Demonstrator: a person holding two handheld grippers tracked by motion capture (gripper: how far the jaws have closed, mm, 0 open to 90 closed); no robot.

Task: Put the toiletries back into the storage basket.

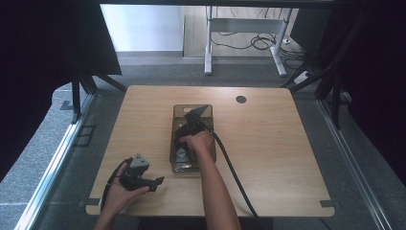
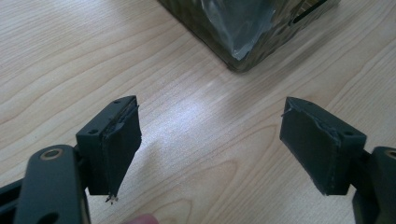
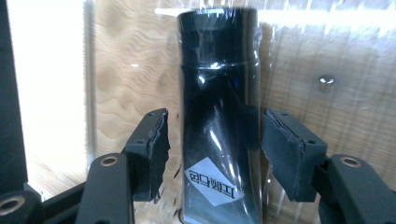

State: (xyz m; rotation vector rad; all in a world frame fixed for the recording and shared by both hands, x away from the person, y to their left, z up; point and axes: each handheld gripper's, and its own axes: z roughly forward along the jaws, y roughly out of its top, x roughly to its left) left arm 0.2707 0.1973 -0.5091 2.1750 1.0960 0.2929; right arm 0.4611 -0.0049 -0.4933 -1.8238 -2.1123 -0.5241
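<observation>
A black tube (image 3: 219, 93) sealed in clear film, with a white diamond label, lies in a smoky transparent bin (image 1: 177, 111) at the middle of the wooden table (image 1: 273, 143). My right gripper (image 3: 215, 149) reaches down into the bin and stands open. Its pads flank the tube: a gap shows at the left pad, and the right pad sits close against the film. In the high view the right gripper (image 1: 186, 143) is under the person's hand, beside the labelled tube (image 1: 182, 155). My left gripper (image 2: 210, 135) is open and empty, low over the table near the bin's corner (image 2: 247, 46).
The left gripper (image 1: 157, 183) rests in the person's hand at the table's front left. A thick black cable (image 1: 234, 177) trails from the right gripper to the front edge. A round black grommet (image 1: 241, 99) sits at the back. Black curtains and frame legs stand around the table.
</observation>
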